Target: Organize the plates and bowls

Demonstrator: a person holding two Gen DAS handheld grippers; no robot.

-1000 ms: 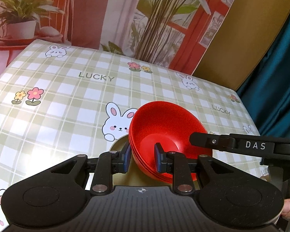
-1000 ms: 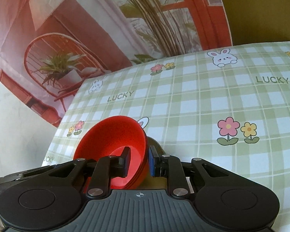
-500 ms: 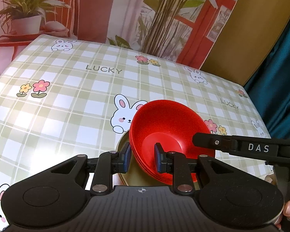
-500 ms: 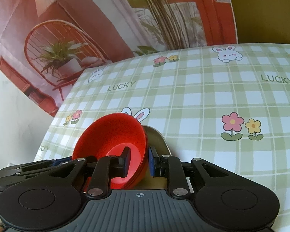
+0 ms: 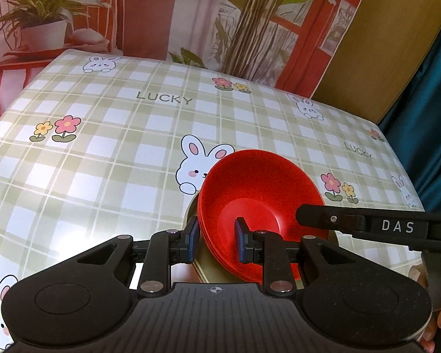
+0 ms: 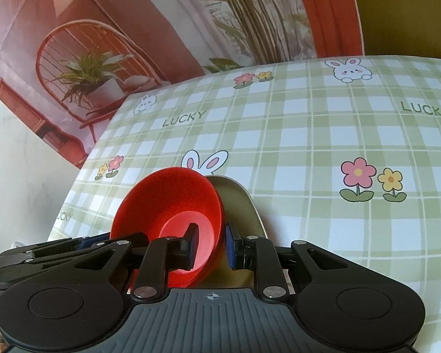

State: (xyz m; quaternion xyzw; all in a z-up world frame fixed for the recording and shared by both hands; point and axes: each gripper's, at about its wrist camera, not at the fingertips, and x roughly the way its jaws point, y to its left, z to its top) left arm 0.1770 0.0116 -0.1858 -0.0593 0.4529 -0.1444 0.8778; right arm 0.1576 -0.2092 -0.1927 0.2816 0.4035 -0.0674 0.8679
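Observation:
A stack of red bowls (image 5: pixel 258 194) sits on an olive plate (image 5: pixel 217 273) near the table's front edge. My left gripper (image 5: pixel 216 242) is shut on the stack's left rim, one finger inside, one outside. My right gripper (image 6: pixel 210 245) is shut on the opposite rim of the red bowls (image 6: pixel 167 206); the olive plate (image 6: pixel 238 203) shows beneath and to the right. The right gripper's finger (image 5: pixel 352 223) shows at the bowl's right side in the left wrist view.
The table wears a green checked cloth (image 5: pixel 103 153) with rabbits, flowers and "LUCKY" print. A printed backdrop (image 5: pixel 191 14) stands behind it and a teal curtain (image 5: pixel 426 103) hangs at the right. The table's left edge (image 6: pixel 73 182) is near the bowls.
Both views have drawn back and risen slightly, so more of the table shows. Both grippers keep their hold on the bowl stack, and more of the olive plate is visible.

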